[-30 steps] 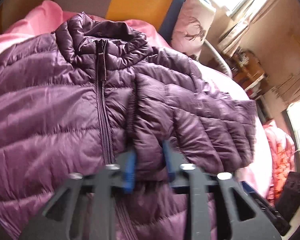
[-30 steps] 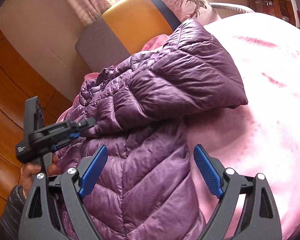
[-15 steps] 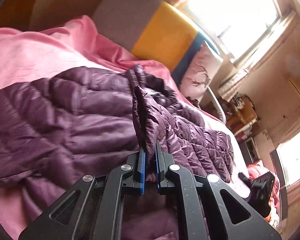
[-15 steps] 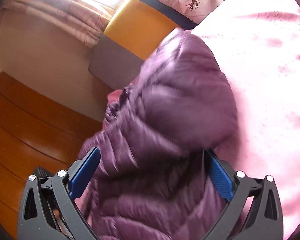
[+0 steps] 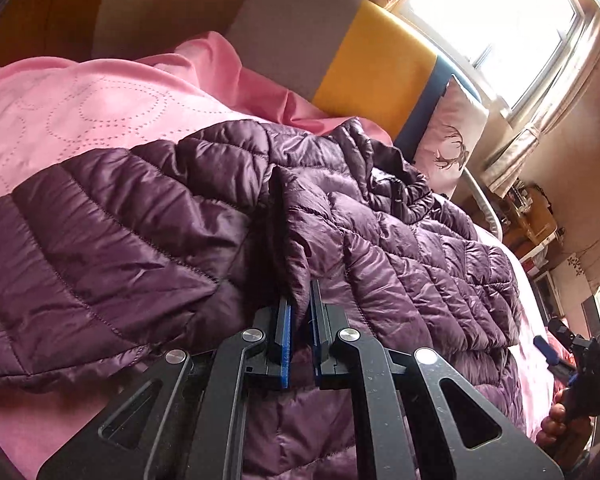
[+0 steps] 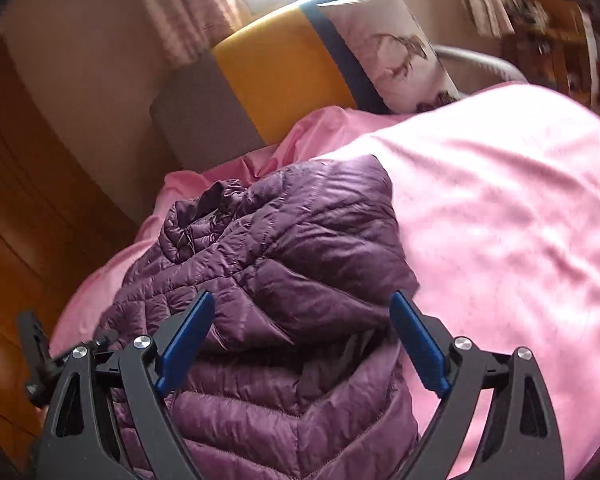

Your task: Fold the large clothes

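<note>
A purple quilted puffer jacket point(image 5: 140, 240) lies on a pink bed cover point(image 5: 80, 108). My left gripper point(image 5: 300, 312) is shut on a pinched fold of the jacket's sleeve, which stands up from its blue pads. The jacket also shows in the right wrist view point(image 6: 292, 248), with a sleeve folded over its front. My right gripper point(image 6: 300, 312) is open and empty, its blue pads apart just above the jacket's right side. It also shows at the far right of the left wrist view point(image 5: 556, 344), held in a hand.
A grey, yellow and blue headboard cushion point(image 5: 364, 56) and a deer-print pillow point(image 5: 448, 148) stand at the bed's head. Bare pink cover point(image 6: 520, 220) lies right of the jacket. A wooden wall point(image 6: 20, 200) is at the left. A window and cluttered shelves are beyond.
My left gripper closed on the sleeve fold and lifted it, swinging to view the jacket from its side. My right gripper stayed open and drew back a little.
</note>
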